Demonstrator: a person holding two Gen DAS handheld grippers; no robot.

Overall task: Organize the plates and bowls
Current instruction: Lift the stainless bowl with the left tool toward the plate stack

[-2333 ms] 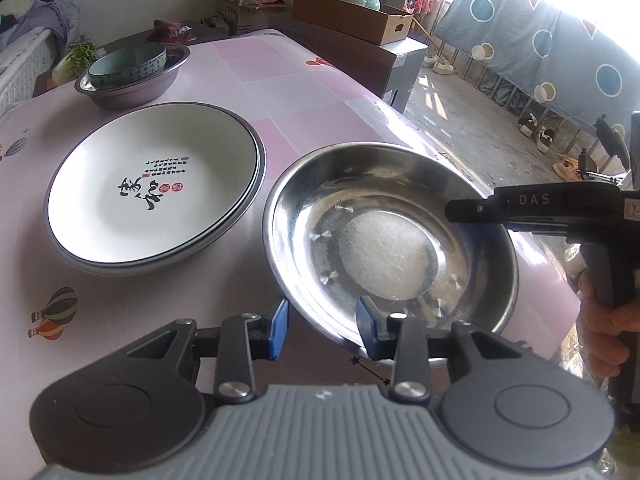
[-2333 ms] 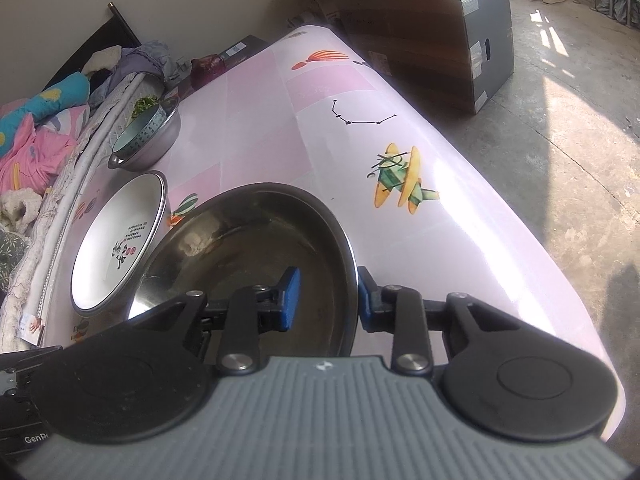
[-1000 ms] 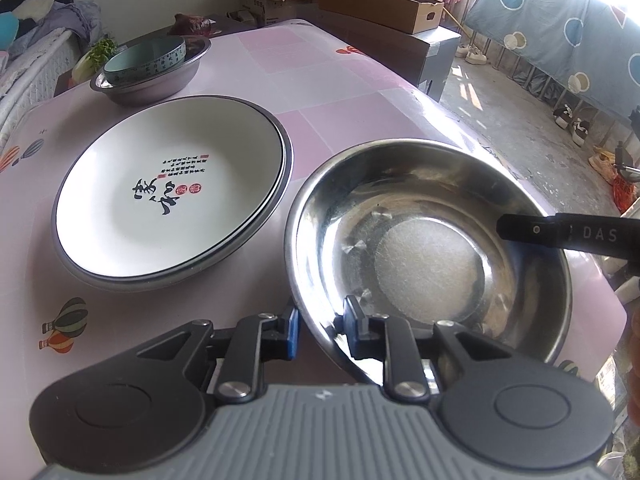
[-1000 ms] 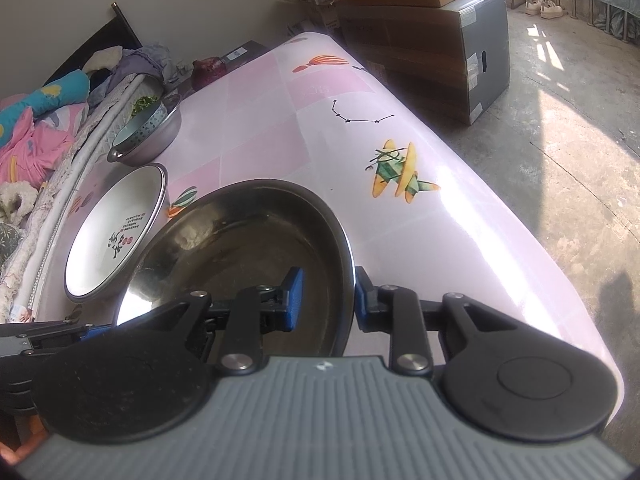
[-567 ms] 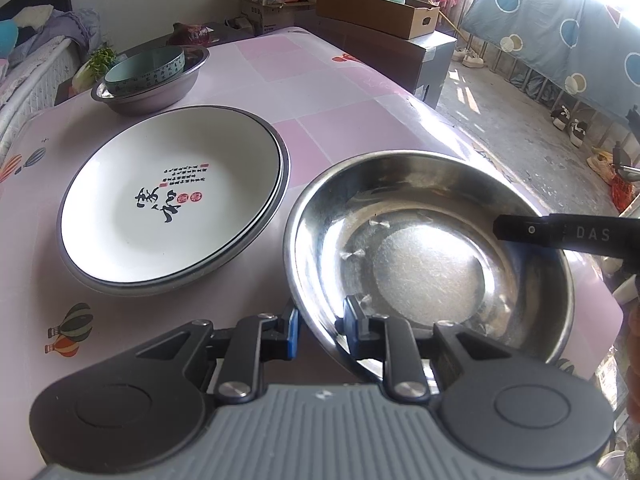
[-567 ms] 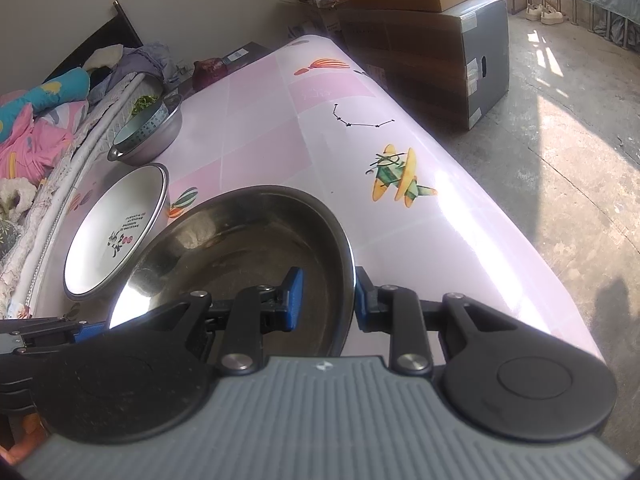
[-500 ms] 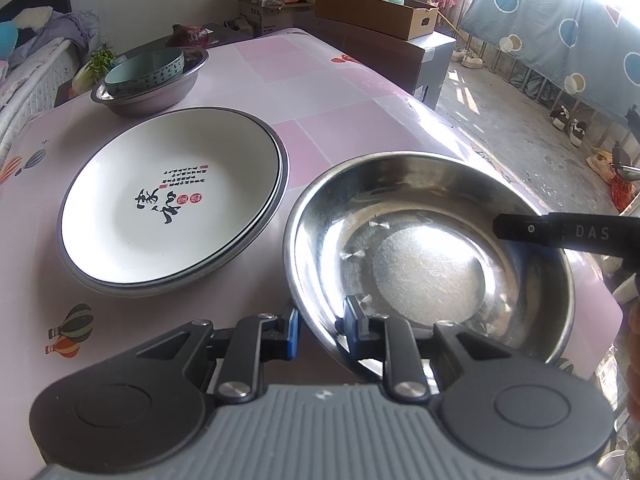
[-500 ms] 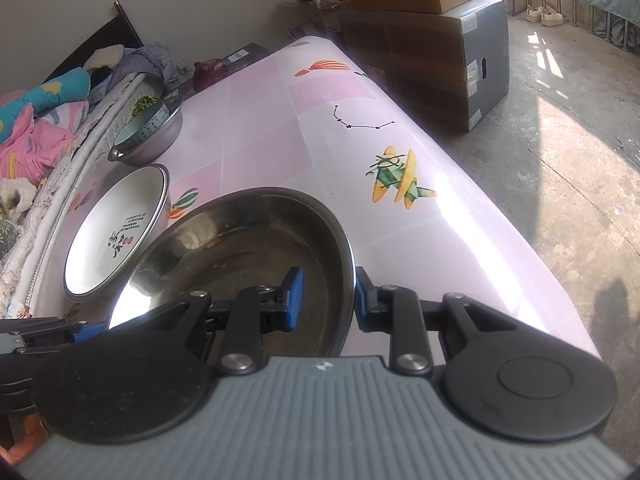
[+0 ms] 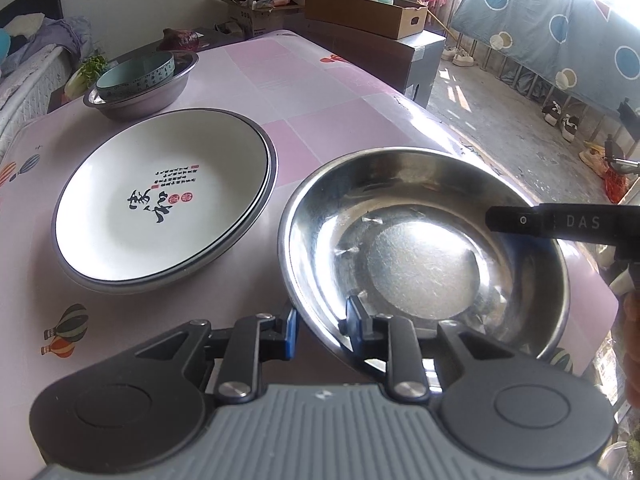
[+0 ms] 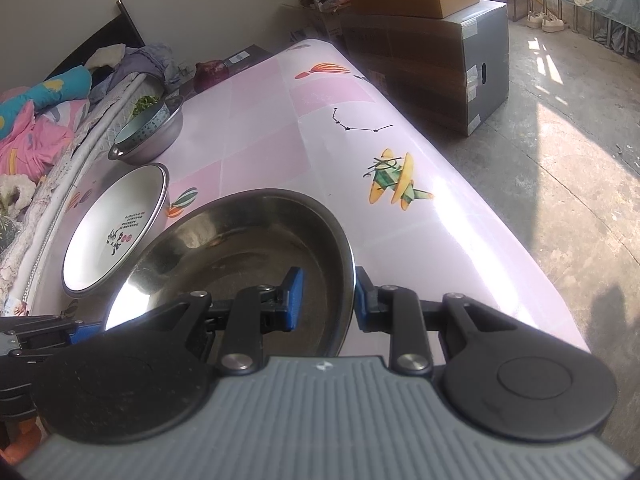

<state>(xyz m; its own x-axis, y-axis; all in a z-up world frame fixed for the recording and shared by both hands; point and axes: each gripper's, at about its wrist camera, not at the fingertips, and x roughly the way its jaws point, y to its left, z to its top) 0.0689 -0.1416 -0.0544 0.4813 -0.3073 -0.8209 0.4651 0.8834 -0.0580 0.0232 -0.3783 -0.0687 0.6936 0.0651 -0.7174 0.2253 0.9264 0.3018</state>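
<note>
The steel basin [image 9: 424, 248] sits at the near corner of the pink bench [image 9: 320, 92], just beside the white plate [image 9: 160, 196]. Both grippers straddle its rim from opposite sides, probably to share the load of so wide a dish. The left gripper [image 9: 320, 322] has just been opening slightly, with the near rim between its narrow jaws and a gap at the outer pad. The right gripper [image 10: 328, 298] has its outer pad against the rim, the inner pad apart. Farther off, a teal bowl [image 9: 136, 76] nests in a second basin [image 9: 140, 96], the likely stacking spot.
</note>
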